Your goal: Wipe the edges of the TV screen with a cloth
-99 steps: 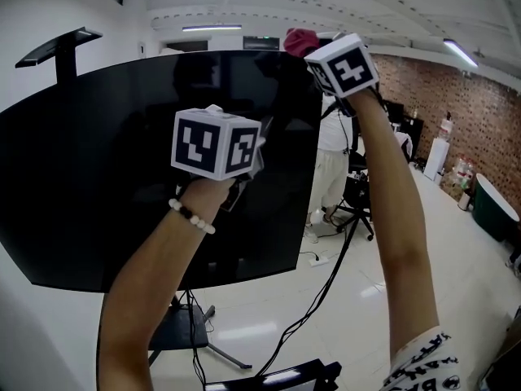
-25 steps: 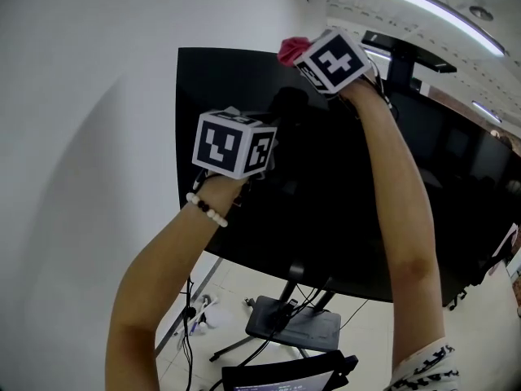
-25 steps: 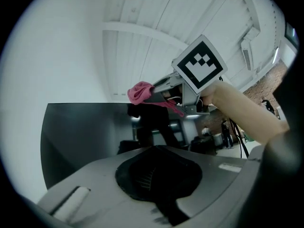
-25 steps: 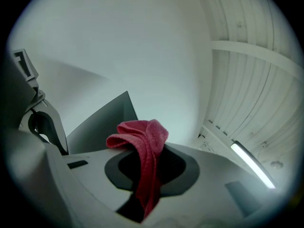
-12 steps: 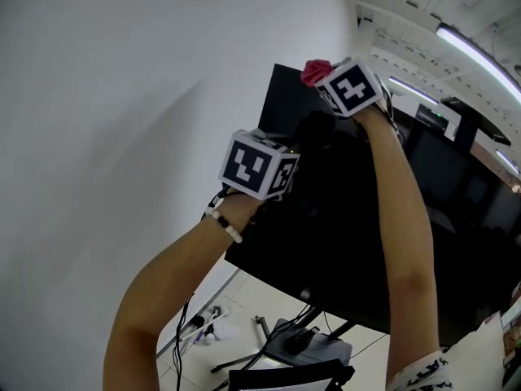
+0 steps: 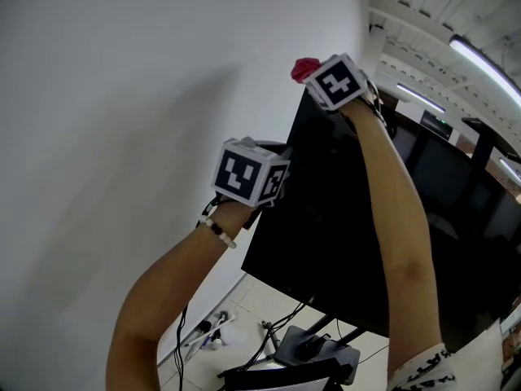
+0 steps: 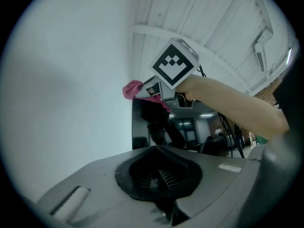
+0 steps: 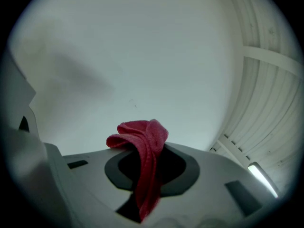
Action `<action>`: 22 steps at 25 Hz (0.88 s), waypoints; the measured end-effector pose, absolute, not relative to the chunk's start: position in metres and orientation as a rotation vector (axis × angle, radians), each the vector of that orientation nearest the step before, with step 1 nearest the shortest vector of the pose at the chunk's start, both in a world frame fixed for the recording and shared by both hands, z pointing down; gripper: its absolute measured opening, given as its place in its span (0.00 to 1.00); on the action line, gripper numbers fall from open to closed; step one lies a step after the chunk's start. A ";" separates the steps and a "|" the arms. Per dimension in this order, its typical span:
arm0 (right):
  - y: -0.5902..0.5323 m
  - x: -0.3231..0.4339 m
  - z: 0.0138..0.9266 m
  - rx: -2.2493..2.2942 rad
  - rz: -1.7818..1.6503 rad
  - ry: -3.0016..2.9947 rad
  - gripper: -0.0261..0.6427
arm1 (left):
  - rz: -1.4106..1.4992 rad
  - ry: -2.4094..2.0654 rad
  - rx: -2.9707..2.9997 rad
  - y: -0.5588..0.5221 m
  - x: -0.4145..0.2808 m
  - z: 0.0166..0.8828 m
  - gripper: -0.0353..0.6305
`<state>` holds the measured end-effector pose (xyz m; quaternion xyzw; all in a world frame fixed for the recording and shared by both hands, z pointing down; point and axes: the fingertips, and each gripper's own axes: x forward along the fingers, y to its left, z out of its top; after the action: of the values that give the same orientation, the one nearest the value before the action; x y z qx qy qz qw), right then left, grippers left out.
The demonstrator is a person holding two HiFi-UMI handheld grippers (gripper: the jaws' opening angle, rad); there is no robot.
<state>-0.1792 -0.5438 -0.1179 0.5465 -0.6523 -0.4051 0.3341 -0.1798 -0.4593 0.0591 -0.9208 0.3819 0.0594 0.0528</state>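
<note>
A plain white wall (image 6: 122,137) fills the head view from 7 o'clock round to 12 o'clock. Just left of centre, the left gripper (image 6: 262,166), carrying its black-and-white marker cube, is raised beside the left edge of the large black flat TV screen (image 6: 326,218). In its own view the jaws are clenched together with nothing between them. A bracelet of white and dark beads (image 6: 216,227) circles the wrist below it.

The TV screen slants from its upper left corner near 12 o'clock down towards 5 o'clock, its glossy face reflecting the room. Below it, at 6 o'clock, are the dark stand base (image 6: 313,350) and loose cables (image 6: 195,332) on the pale floor.

The right gripper (image 6: 319,73) is held high at 12 o'clock, right at that upper left corner. It is clenched on a crumpled red terry cloth (image 6: 304,68), which bunches out beyond the jaws towards the wall; whether the cloth touches the edge cannot be made out. Ceiling strip lights (image 6: 484,55) run at 2 o'clock.
</note>
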 end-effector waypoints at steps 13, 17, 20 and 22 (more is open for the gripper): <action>-0.568 -0.220 -0.053 1.323 -1.058 -1.568 0.15 | 0.207 1.238 -2.856 -0.466 -0.224 0.105 0.05; -0.570 -0.220 -0.019 1.304 -1.023 -1.574 0.15 | 0.219 1.242 -2.877 -0.459 -0.227 0.119 0.05; -0.575 -0.213 0.006 1.291 -0.997 -1.585 0.15 | 0.224 1.241 -2.873 -0.453 -0.221 0.125 0.05; -0.577 -0.209 0.020 1.285 -0.986 -1.590 0.15 | 0.226 1.245 -2.874 -0.451 -0.218 0.129 0.05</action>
<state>-0.2095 -0.5766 0.0202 0.5132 -0.6352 -0.3937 0.4221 -0.2181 -0.4514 0.1286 -0.9153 0.3963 0.0719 0.0007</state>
